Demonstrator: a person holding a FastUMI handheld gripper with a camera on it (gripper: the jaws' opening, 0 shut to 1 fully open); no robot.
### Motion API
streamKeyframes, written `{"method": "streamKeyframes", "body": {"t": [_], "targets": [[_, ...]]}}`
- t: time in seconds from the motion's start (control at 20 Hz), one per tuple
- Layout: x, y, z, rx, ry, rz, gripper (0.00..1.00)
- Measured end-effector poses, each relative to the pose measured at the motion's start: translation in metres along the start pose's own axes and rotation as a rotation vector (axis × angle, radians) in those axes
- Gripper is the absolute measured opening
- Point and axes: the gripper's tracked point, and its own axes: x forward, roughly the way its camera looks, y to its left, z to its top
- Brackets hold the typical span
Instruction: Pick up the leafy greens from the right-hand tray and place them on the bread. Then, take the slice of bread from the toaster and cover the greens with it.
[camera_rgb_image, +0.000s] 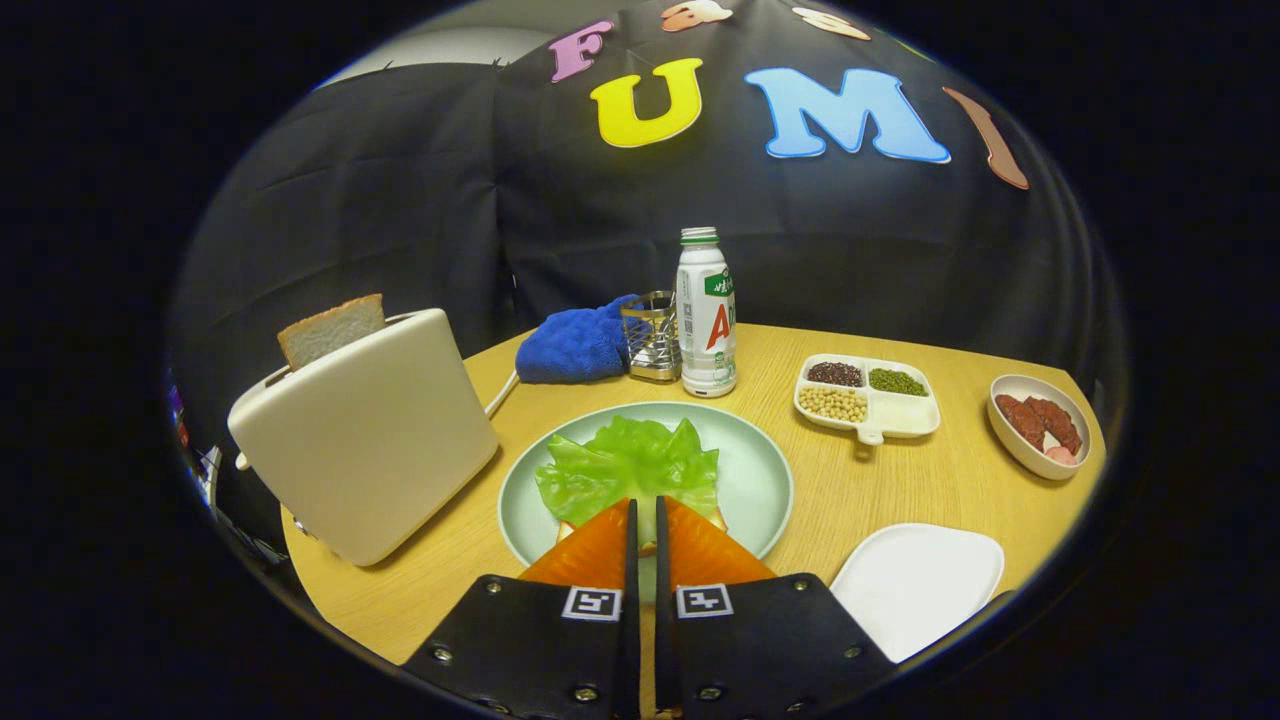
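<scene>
The leafy greens (628, 464) lie spread over a slice of bread on the pale green plate (760, 470). Only small corners of that bread (565, 530) show beside my fingers. My gripper (645, 506) hangs over the plate's near side, its jaws drawn together to a thin slit. The fingertips pinch the near edge of the greens. To the left stands the cream toaster (375, 440), with a second bread slice (330, 330) sticking up out of its slot. The white tray (915, 585) to the right of my fingers holds nothing.
Behind the plate stand a white bottle (707, 315), a small metal holder (652, 335) and a blue cloth (575, 345). A divided dish of beans (868, 398) and a bowl of meat pieces (1040, 425) sit at the far right, near the round table's edge.
</scene>
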Motion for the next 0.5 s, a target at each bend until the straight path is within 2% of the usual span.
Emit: {"method": "streamKeyframes", "body": {"t": [0.05,0.2,0.25,0.35,0.45,0.5], "targets": [[-0.001,-0.002,0.001,-0.005,0.000,-0.012,0.09],[-0.004,0.007,-0.005,0.027,0.018,0.031,0.13],[-0.006,0.006,-0.004,0.025,0.017,0.025,0.27],[-0.012,-0.007,0.000,0.001,-0.004,-0.032,0.40],[-0.021,-0.011,0.007,-0.003,-0.041,-0.056,0.42],[-0.029,-0.005,0.013,0.011,-0.069,-0.039,0.42]]}}
